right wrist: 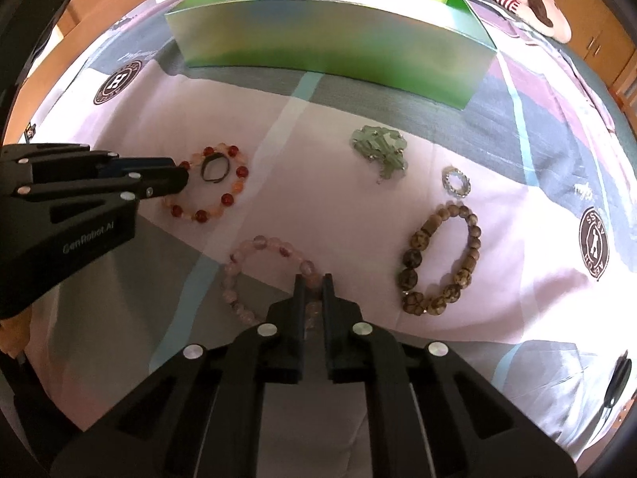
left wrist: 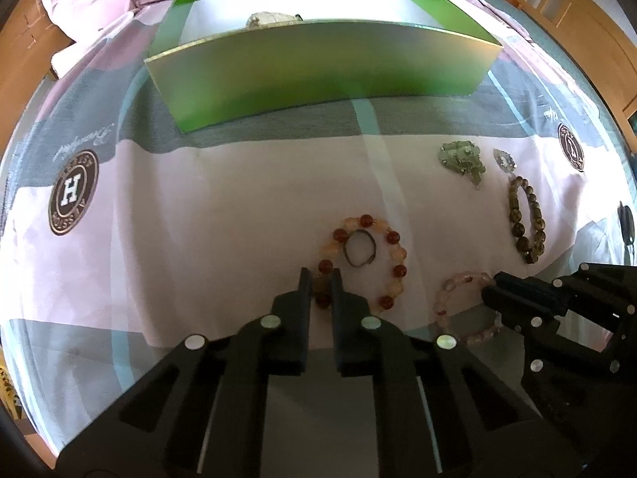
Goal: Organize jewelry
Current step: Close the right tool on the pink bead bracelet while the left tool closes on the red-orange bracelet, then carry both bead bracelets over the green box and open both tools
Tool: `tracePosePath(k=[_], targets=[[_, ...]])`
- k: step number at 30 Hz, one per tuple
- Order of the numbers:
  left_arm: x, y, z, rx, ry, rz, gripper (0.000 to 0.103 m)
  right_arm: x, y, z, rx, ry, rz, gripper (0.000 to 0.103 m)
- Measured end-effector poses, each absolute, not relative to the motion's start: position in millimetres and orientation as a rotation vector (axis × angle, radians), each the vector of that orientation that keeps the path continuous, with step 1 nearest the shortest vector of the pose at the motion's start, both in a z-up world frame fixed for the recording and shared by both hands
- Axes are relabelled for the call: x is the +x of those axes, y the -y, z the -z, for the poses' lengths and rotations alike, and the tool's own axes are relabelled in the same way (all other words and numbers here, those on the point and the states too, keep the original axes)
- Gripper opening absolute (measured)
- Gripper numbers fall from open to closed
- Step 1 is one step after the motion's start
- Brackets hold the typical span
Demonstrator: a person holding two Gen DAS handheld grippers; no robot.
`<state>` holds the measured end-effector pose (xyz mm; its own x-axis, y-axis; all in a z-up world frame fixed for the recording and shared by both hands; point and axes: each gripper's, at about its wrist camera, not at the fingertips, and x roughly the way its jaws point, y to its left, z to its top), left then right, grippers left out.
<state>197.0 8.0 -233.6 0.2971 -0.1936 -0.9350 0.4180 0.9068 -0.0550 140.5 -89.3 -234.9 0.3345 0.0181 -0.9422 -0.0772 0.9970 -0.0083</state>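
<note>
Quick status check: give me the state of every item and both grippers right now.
Left hand-held gripper: shut on red bead bracelet.
Right hand-held gripper: shut on pink bead bracelet.
Dark ring: lying inside the red bead bracelet.
Brown bead bracelet: loose on the sheet.
Green stone bracelet: bunched, loose.
Small silver ring: loose.
Green box: open, something pale inside.

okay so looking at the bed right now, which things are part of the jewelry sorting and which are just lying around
Part of the job:
- green box
- red and orange bead bracelet, pinched by the left gripper
- pink bead bracelet, pinched by the right gripper
- brown bead bracelet
- green stone piece
- small silver ring
- dark ring

Just lying about:
- patterned bedsheet
- pink bedding
</note>
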Motion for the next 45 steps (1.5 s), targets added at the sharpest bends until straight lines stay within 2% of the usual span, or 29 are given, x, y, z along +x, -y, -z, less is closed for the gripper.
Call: tracePosePath(k=[10,19,31,41,45], targets=[[192.4,-22.5,193.5,0.147,-1.115,0.417,0.008,143.2,97.8,193.0,-0.001,-1.148,-0.082,0.008],[191.2,-25.7,135.4,0.12,-0.979,0.365,0.008,159.8,107.4,157.1,0.024,-1.065,-0.1,0.008],[188.7,-26.7,153.2,0.106,-1.021,0.363,0.008,167.9,102.4,166.2,0.027,-1.098,-0.134,0.008],[253.4,-32.1,96.5,0.095,-0.922,0.319,0.008,242.0,118.8,81.4,0.051,-0.897,-0.13,0.008],[292.7,-22.7,83.7,0.098,-0.893,0.303,0.008,286.3,133.4,73.7,0.07,-0.865,-0.088,0.008]])
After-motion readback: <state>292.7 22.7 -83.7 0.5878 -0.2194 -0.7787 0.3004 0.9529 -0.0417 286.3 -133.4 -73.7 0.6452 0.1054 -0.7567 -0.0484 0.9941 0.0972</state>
